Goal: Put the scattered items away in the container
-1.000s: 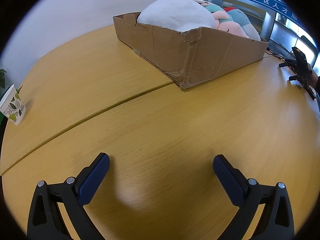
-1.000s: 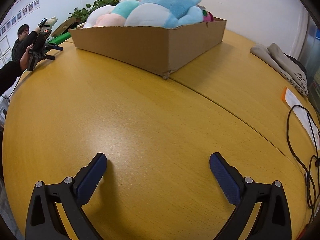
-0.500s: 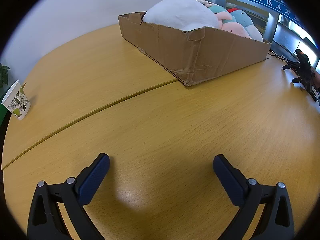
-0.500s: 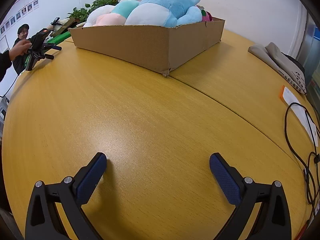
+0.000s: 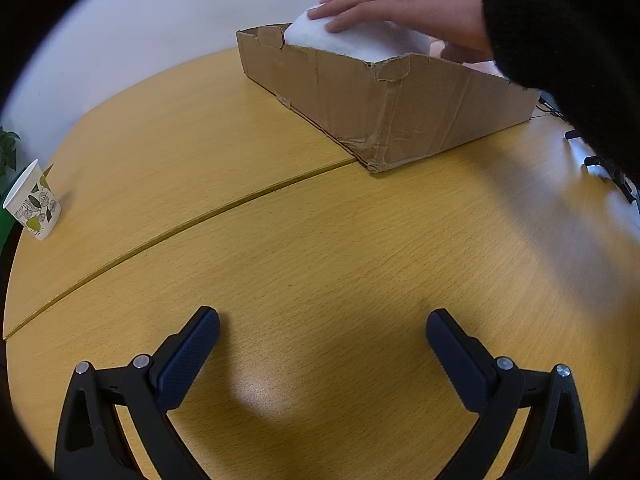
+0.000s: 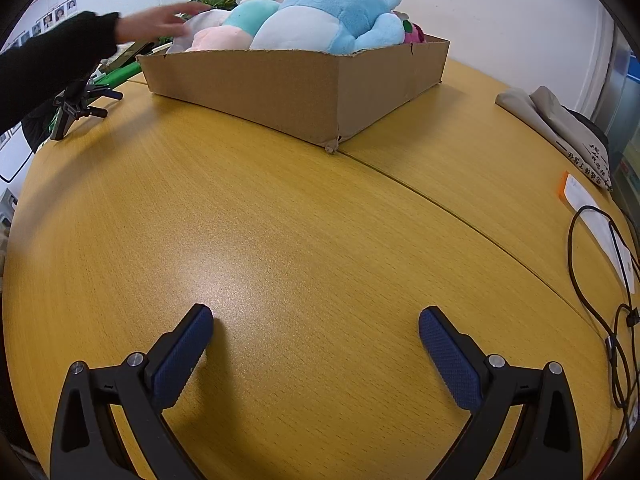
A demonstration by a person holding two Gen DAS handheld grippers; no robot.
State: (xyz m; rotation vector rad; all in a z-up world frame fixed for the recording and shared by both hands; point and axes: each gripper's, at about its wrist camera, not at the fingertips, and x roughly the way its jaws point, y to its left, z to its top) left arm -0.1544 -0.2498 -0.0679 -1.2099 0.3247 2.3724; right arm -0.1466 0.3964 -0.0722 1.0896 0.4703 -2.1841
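Observation:
A shallow cardboard box (image 5: 384, 96) stands at the far side of the wooden table and also shows in the right wrist view (image 6: 296, 92). It holds plush toys: a white one (image 5: 360, 42), a blue one (image 6: 336, 16), and a pink and teal one (image 6: 236, 26). A bare hand (image 5: 380, 2) in a black sleeve rests on the white plush; the same hand (image 6: 160, 22) shows in the right wrist view. My left gripper (image 5: 322, 330) is open and empty low over the table. My right gripper (image 6: 316, 326) is open and empty too.
A paper cup (image 5: 32, 200) stands at the table's left edge. A small black tripod (image 6: 76, 108) stands at the left. Folded grey cloth (image 6: 560, 120), a paper slip (image 6: 592, 208) and a black cable (image 6: 600, 280) lie at the right.
A person's hand in a black sleeve has reached in and landed on the white plush in the box. Both grippers stay open and have hardly moved.

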